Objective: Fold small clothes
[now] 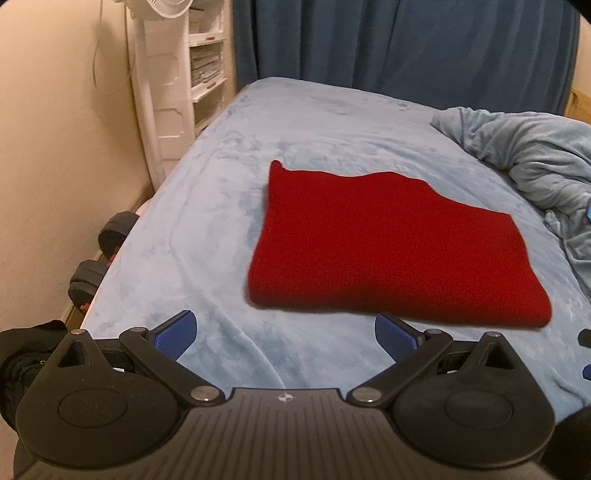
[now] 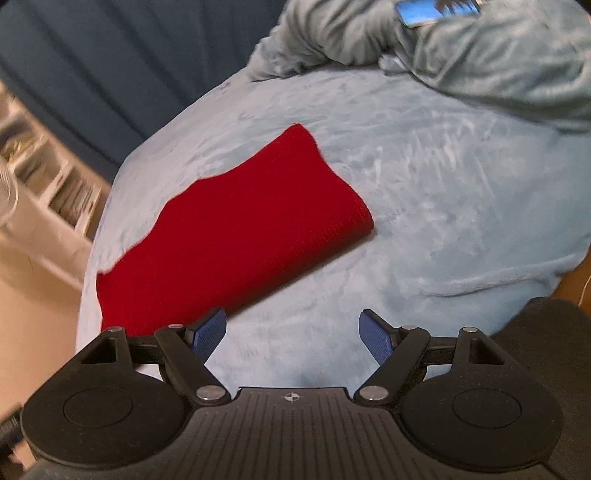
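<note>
A red knitted cloth (image 1: 388, 251) lies folded into a flat rectangle on the light blue bed cover (image 1: 207, 229). My left gripper (image 1: 286, 332) hangs open over the cover just short of the cloth's near edge, nothing between its blue pads (image 1: 173, 334). In the right wrist view the same red cloth (image 2: 236, 236) runs slantwise from lower left to upper right, its thick folded end at the right. The right gripper (image 2: 293, 338) stands open above bare cover beside the cloth's near long edge, its left pad (image 2: 208, 334) close to that edge, apart from it.
A rumpled blue-grey blanket (image 1: 535, 162) is heaped at the bed's right side, with a phone (image 2: 436, 11) lying on it. Dark blue curtains (image 1: 388, 44) hang behind. A white fan stand (image 1: 155, 92), shelves and dumbbells (image 1: 103, 254) stand left of the bed by the wall.
</note>
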Motion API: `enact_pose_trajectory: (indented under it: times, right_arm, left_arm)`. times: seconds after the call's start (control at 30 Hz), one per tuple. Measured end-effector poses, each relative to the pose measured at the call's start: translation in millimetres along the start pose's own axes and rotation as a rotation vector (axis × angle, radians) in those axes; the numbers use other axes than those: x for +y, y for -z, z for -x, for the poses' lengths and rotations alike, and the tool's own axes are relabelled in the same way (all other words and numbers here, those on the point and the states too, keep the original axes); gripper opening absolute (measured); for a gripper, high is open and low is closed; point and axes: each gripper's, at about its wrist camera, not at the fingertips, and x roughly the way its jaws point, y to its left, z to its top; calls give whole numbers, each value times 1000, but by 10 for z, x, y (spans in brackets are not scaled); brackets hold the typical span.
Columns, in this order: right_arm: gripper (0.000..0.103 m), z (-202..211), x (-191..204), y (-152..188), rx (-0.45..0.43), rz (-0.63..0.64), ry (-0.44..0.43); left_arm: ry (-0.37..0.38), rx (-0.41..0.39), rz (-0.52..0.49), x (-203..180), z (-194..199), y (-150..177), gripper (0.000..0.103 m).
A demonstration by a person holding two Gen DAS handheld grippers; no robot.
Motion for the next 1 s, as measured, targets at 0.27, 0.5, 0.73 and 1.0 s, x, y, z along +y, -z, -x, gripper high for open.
enact_pose_trajectory:
  times: [0.27,0.5,0.73,1.0]
  right_arm:
    - [81,-542,-313,-268,36,-247,4]
    - [81,-886,-396,-376,56,-309,15]
    - [81,-1285,-544,-432,107,-477,-4]
    - [21,-1595,-573,-667,54,-545,-162]
  left_arm:
    - [-42,16,32,133,-319,-120,103]
    - [-83,60,70,281,-691,-171,103]
    - [-138,113,132,477,-1091,-180,103]
    - [-195,146,204,750,-1360,-181,103]
